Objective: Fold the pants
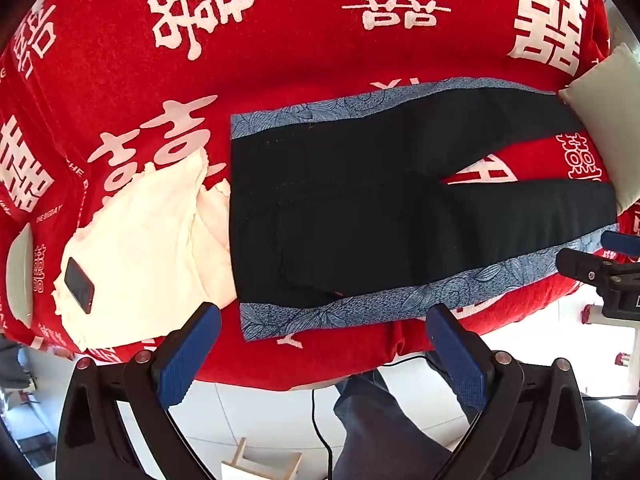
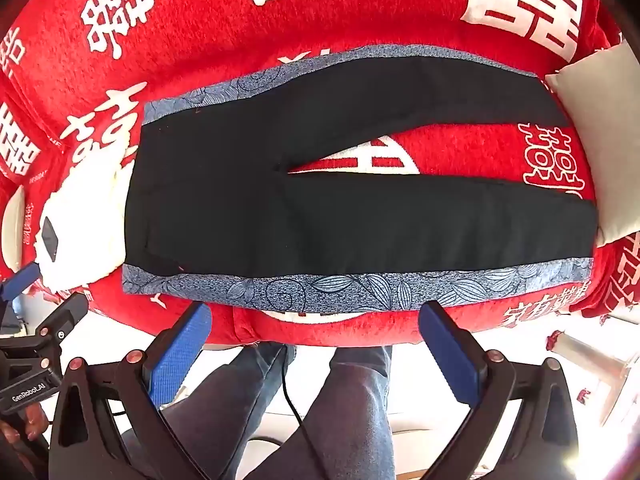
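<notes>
Currently the black pants with blue floral side stripes are spread flat on the red-covered bed; both grippers' fingers are held open and empty, so the near-edge stripe should be pinched at waistband and hem together.

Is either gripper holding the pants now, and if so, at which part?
Nothing is held. The left gripper and right gripper are both open above the near edge of the pants.
</notes>
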A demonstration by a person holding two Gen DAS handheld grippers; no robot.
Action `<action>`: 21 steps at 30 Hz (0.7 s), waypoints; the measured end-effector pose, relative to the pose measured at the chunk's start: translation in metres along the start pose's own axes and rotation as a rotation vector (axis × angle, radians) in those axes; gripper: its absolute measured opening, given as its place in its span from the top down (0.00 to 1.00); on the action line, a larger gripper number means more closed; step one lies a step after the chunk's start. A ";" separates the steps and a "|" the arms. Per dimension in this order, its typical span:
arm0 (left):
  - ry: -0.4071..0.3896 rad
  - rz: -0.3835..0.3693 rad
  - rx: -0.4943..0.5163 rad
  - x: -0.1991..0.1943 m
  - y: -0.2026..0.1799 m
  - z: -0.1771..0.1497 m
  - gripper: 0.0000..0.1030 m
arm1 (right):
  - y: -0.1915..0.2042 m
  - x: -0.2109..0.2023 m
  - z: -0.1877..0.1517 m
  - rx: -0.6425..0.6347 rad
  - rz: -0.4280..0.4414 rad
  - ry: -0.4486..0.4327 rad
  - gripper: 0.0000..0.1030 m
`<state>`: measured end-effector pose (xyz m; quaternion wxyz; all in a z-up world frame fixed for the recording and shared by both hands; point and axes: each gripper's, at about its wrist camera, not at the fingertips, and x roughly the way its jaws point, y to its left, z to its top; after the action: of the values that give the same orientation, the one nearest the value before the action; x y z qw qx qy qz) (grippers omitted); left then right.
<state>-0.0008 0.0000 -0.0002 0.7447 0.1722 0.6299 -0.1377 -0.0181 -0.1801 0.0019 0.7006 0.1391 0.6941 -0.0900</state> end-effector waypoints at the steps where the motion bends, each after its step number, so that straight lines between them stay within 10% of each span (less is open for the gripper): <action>1: 0.000 0.003 0.000 0.000 0.000 0.000 0.00 | 0.000 0.000 0.000 -0.004 -0.003 0.000 0.00; 21: 0.006 0.034 0.005 0.000 0.002 0.003 0.00 | 0.003 -0.001 0.001 -0.021 -0.007 -0.004 0.00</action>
<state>0.0026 0.0006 0.0008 0.7447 0.1853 0.6286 -0.1261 -0.0163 -0.1777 0.0029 0.7031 0.1293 0.6940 -0.0854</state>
